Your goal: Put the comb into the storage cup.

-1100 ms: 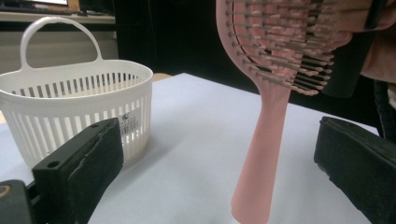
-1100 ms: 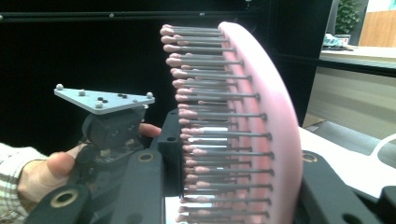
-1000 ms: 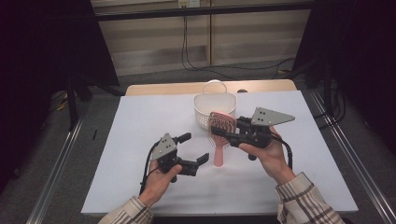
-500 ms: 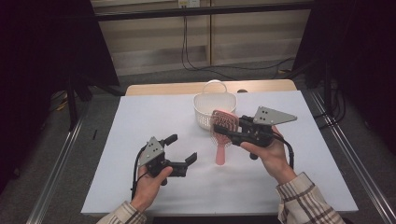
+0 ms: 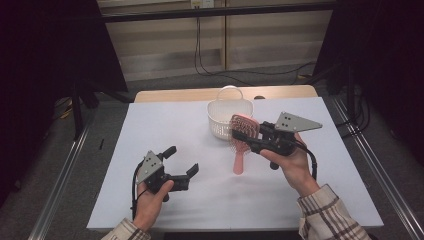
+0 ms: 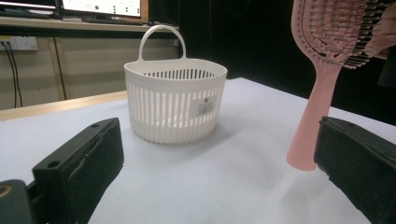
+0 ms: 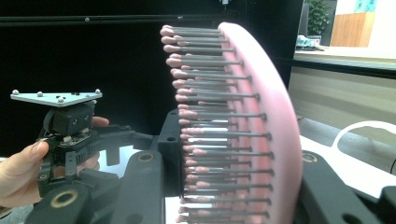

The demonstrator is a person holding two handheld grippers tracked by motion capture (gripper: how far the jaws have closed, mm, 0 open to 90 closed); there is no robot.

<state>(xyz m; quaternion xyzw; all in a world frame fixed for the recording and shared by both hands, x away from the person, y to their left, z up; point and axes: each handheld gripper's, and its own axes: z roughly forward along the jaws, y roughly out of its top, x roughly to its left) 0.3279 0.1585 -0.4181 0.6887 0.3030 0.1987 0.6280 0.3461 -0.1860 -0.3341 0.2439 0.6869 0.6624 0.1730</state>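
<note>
A pink hairbrush (image 5: 242, 137) hangs handle-down above the white table, its head clamped in my right gripper (image 5: 241, 136), which is shut on it. In the right gripper view the brush's head (image 7: 261, 126) and bristles stand between the jaws. A white slatted basket (image 5: 228, 116) with a loop handle stands on the table just behind the brush; in the left gripper view the basket (image 6: 175, 103) sits ahead and the brush (image 6: 327, 70) at the right. My left gripper (image 5: 181, 161) is low over the table's front left, jaws open and empty.
The white table (image 5: 150, 125) has a wooden strip along its far edge. Metal rails run along both sides on the floor. Dark curtains and cables lie beyond the table. The left hand and its gripper (image 7: 70, 140) appear far off in the right gripper view.
My left gripper has drawn back toward the front left of the table, away from the brush. The right gripper and the brush have stayed put.
</note>
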